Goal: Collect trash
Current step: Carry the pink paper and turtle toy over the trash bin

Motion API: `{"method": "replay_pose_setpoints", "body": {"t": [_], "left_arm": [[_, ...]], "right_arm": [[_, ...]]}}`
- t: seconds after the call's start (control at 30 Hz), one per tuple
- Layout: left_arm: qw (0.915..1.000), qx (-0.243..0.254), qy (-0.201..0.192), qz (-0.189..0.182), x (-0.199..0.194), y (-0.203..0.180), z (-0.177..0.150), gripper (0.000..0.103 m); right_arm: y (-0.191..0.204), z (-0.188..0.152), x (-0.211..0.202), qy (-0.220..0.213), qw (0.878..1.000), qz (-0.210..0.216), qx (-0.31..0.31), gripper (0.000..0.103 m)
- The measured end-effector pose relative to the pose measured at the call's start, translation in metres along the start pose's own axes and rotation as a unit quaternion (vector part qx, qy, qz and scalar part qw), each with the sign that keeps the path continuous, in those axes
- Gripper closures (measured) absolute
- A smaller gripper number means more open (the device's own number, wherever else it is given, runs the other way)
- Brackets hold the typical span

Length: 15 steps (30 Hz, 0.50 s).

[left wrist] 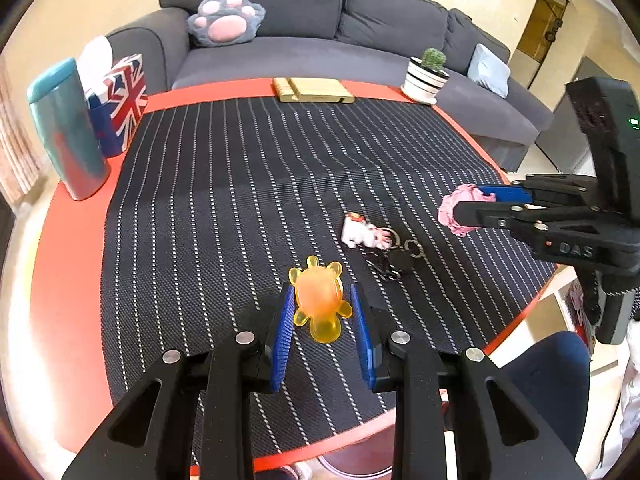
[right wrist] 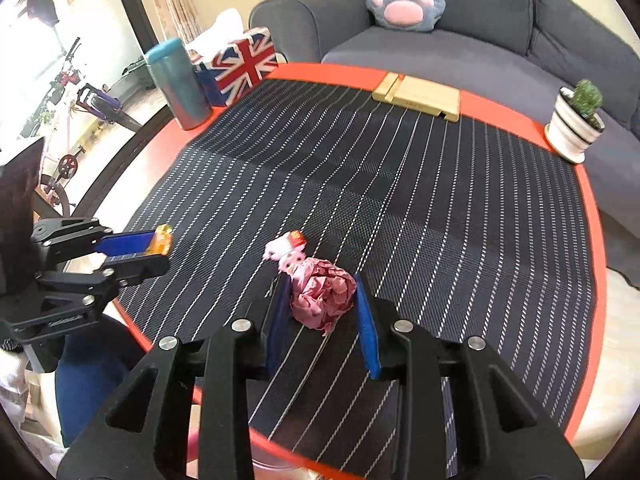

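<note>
Mid-collection, both tongs loaded. Left tongs [left wrist: 322, 320] closed partway on an orange rubbery toy [left wrist: 319, 300], held clear of the striped counter [left wrist: 240, 200]. Right tongs [right wrist: 322, 312] clamped on a crumpled pink paper wad [right wrist: 324, 294], pads pressing both sides, just above the counter near its front edge. Still lying on the counter: white-and-pink keychain figure [left wrist: 362, 234] with rings and dark fob [left wrist: 394, 260]. No bin in view; drop-off of both items judged still pending.
</note>
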<state>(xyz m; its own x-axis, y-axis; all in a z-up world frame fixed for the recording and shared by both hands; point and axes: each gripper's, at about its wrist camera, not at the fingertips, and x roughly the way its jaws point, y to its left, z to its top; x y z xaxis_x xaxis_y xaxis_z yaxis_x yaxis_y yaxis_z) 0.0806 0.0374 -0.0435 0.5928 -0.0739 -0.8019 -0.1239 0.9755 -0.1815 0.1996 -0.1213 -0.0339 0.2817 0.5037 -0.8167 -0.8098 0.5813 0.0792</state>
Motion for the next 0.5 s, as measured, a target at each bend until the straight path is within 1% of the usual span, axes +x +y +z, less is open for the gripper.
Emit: {"method": "replay_pose_setpoints", "body": {"t": [0.17,0.3,0.5], "left_arm": [[0.9999,0.012,-0.007,-0.006,-0.013,-0.013,-0.008,0.075],[0.9994,0.026,-0.016,-0.013,-0.029,-0.027,-0.017,0.075],[0.9984,0.043,-0.027,-0.023,-0.048,-0.045,-0.033,0.075]], "right_arm": [[0.016,-0.018,-0.033,-0.024,1.0,-0.006,-0.012,0.072],[0.029,-0.037,-0.056,-0.04,0.999,-0.002,-0.015,0.072],[0.045,-0.07,-0.079,-0.054,0.998,0.008,-0.014,0.072]]}}
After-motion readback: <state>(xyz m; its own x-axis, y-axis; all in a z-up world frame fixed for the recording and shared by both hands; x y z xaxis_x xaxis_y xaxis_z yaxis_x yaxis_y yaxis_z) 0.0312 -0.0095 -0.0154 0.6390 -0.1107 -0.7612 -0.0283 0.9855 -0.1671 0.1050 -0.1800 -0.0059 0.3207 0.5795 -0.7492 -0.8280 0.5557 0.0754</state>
